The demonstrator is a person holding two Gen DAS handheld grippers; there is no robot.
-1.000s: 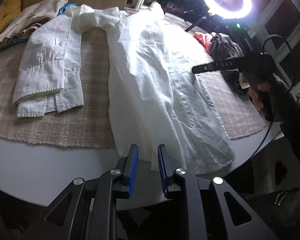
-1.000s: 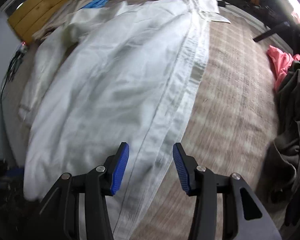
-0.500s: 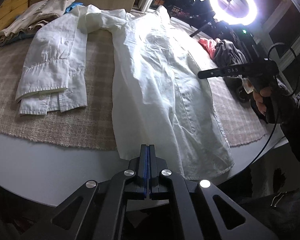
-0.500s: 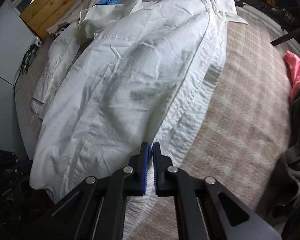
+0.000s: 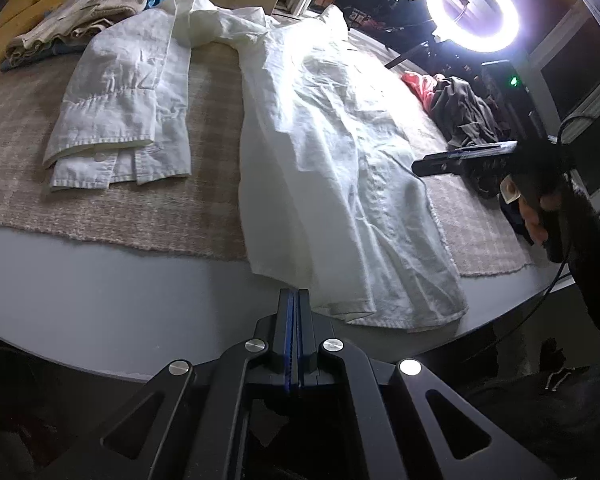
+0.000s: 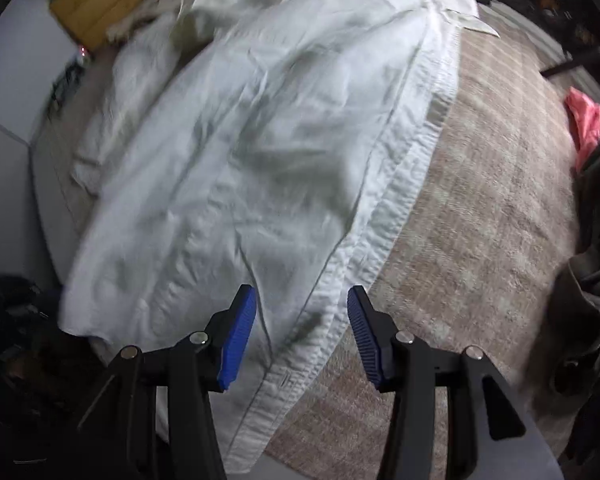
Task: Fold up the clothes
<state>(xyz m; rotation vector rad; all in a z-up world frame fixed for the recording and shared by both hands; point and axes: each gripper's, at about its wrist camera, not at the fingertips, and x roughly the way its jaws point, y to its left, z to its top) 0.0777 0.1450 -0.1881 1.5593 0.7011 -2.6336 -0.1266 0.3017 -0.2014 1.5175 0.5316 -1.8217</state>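
Observation:
A white button shirt [image 5: 332,152] lies spread lengthwise on a beige checked mat [image 5: 112,204], its hem hanging onto the grey table near me. Its sleeve [image 5: 128,108] is folded flat to the left. My left gripper [image 5: 294,300] hovers just short of the hem, shut with nothing between its pads. In the right wrist view the same shirt [image 6: 260,160] fills the frame. My right gripper [image 6: 302,320] stands open above the button placket [image 6: 380,216], its blue pads on either side of that edge. Seen from the left wrist view, the right gripper [image 5: 420,168] hangs over the shirt's right side.
A folded beige garment pile [image 5: 88,12] sits at the back left. A dark and pink heap of clothes [image 5: 456,108] lies at the right, also seen as clothes [image 6: 592,184]. A ring light [image 5: 472,12] glares behind. The grey table edge [image 5: 100,312] curves close to me.
The right gripper was shut half a second ago and has opened wide over the placket. The left gripper closed earlier and stays shut, a little farther back from the hem.

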